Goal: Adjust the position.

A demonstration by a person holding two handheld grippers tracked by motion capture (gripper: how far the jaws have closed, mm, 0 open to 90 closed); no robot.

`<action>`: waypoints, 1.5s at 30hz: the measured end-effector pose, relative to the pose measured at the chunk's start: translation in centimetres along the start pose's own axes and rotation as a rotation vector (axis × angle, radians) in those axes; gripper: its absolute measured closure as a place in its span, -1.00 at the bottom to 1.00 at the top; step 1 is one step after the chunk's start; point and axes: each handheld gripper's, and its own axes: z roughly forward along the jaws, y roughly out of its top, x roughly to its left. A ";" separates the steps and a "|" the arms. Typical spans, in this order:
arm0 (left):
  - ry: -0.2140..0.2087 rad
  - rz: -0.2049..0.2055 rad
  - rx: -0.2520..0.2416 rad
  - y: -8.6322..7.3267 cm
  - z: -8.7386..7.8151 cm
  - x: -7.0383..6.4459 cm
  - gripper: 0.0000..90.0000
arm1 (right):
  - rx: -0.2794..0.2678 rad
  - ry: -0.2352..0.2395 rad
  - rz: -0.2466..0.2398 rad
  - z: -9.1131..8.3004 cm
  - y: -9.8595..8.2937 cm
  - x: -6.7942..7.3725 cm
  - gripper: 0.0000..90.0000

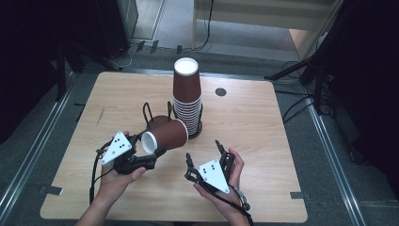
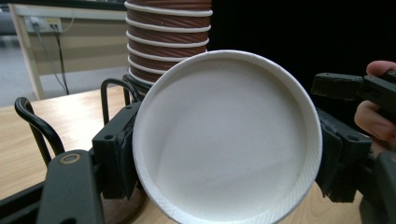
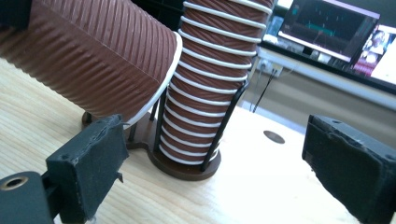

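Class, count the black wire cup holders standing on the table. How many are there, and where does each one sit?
2. One holder carries the stack of cups at the table's middle. The second holder stands touching its left side, partly hidden behind the single cup in the left gripper.

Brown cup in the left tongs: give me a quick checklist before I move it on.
1. Grip: left tongs clamp the brown cup near its base, a jaw on each side: ok.
2. Cup shape: white base looks round, uncrushed: ok.
3. Cup clear of the stack: cannot tell; they look very close.
4. Holder: wire loops upright, base flat on the table: ok.
5. Right tongs: open, empty, short of the holder: ok.
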 end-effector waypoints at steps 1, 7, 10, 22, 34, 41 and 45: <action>0.006 0.008 -0.002 -0.1 0.0 0.0 -0.48 | 0.007 0.003 0.024 0.0 0.1 0.0 -0.86; 0.022 0.007 -0.034 -0.4 0.3 -0.1 -0.48 | 0.068 0.054 0.239 -0.2 1.3 -0.2 -1.00; 0.031 0.009 -0.052 -0.5 0.4 -0.2 -0.48 | 0.083 0.064 0.328 -0.3 1.9 -0.2 -1.00; 0.016 -0.007 -0.129 -0.9 0.8 -0.7 -0.48 | 0.105 0.057 0.760 -0.4 2.4 -0.8 -1.00; -0.020 -0.003 -0.144 -1.8 1.6 -1.6 -0.48 | 0.122 0.134 1.217 -0.4 1.7 0.5 -1.00; -0.057 -0.003 -0.159 -2.4 2.0 -2.2 -0.48 | 0.144 0.144 1.470 -0.3 1.3 0.1 -1.00; -0.058 0.013 -0.159 -2.7 2.2 -2.5 -0.48 | 0.139 0.158 1.602 -0.1 1.1 0.0 -1.00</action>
